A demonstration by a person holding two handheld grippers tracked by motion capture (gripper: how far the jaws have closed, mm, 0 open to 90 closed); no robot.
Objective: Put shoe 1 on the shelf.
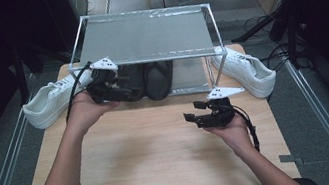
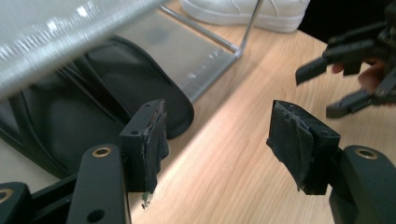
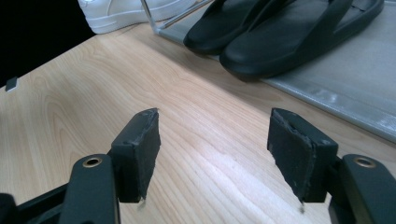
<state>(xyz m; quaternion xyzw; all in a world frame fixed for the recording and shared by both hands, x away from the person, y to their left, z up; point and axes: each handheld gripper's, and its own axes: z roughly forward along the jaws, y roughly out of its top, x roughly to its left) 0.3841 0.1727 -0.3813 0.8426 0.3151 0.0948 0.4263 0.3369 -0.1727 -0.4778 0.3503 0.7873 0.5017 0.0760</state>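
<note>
Two black sandals [image 1: 158, 78] lie side by side on the lower shelf of a metal shoe rack [image 1: 143, 37]. My left gripper [image 1: 126, 90] hovers at the left sandal [image 1: 131, 79], its jaws open and nothing between them. In the left gripper view the open left gripper [image 2: 219, 140] points past the sandal toes [image 2: 140, 79] over bare wood. My right gripper [image 1: 194, 110] is over the table in front of the rack's right leg, open and empty. The right gripper view has the right gripper [image 3: 215, 140] facing the sandals [image 3: 289, 32] from a short way off.
A white sneaker [image 1: 48, 104] sits on the table left of the rack and another [image 1: 245, 71] right of it. The wooden table [image 1: 152, 150] stretches out in front. The rack's thin legs [image 1: 212, 72] stand close to the right gripper.
</note>
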